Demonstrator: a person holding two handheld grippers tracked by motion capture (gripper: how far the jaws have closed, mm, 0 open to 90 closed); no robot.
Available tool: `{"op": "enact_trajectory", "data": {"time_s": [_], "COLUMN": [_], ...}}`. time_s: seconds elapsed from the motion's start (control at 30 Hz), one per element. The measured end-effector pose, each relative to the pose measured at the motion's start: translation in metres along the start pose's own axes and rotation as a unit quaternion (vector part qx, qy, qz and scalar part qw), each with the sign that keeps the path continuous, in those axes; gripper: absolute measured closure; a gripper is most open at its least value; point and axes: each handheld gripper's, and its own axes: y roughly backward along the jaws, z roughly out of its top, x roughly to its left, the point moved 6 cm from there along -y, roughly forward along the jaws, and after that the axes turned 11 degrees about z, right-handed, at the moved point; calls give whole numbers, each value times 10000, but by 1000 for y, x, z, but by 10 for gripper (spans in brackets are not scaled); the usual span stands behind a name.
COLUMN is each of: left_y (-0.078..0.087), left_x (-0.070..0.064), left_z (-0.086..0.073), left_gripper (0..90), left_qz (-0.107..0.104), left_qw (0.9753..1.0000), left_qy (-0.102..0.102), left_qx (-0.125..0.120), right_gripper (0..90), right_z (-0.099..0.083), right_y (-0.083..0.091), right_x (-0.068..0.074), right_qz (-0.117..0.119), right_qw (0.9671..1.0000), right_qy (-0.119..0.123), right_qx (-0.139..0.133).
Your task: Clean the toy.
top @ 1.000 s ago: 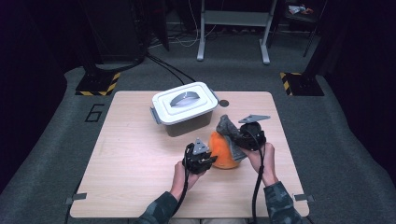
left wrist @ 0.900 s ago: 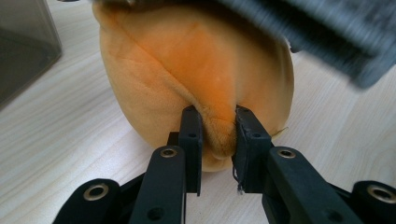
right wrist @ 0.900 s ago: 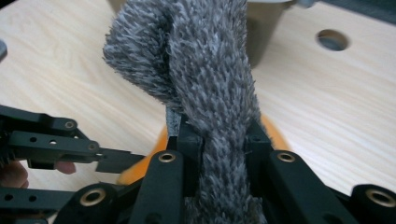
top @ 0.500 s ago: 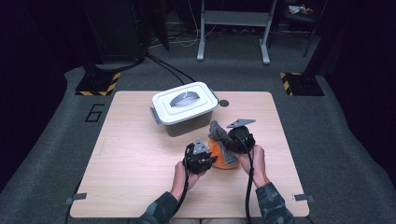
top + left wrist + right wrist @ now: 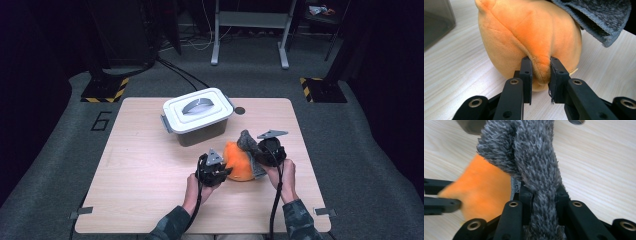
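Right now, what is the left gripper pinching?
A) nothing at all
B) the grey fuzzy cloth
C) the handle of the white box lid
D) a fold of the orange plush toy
D: the left gripper has its jaws squeezed on a fold of the orange plush toy.

The high view hangs above my side, facing forward and down on the whole table (image 5: 150,165); each gripper view rides my tongs, very close; both share the orange plush toy (image 5: 529,37) and grey cloth (image 5: 534,162).
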Motion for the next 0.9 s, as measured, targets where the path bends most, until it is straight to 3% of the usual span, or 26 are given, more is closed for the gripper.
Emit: {"op": "enact_trajectory", "data": {"time_s": [0.2, 0.43, 0.67, 0.77, 0.87, 0.9], "left_y": [0, 0, -1, -1, -1, -1], "left_x": [1, 3, 6, 6, 6, 6], "left_z": [-1, -1, -2, -3, -2, -2], "left_gripper": [754, 754, 754, 753, 753, 752], "left_qz": [7, 23, 8, -2, -9, -9], "left_qw": [10000, 10000, 10000, 10000, 10000, 10000], "left_qy": [-43, -57, 28, 54, 71, 71], "left_qx": [-11, -13, 7, -7, -6, -6], "right_gripper": [746, 746, 747, 747, 748, 748], "right_z": [-18, -34, -55, -55, -44, -44], "right_y": [-2, -12, -35, -31, -8, -8], "right_x": [-23, -41, -53, -54, -57, -57], "right_qz": [-129, -214, -141, -174, -325, -325], "right_qw": [9994, 9978, 9930, 9933, 9947, 9947], "right_qy": [-331, -602, -1085, -1068, -967, -967], "right_qx": [57, 191, 439, 399, 109, 109]}}
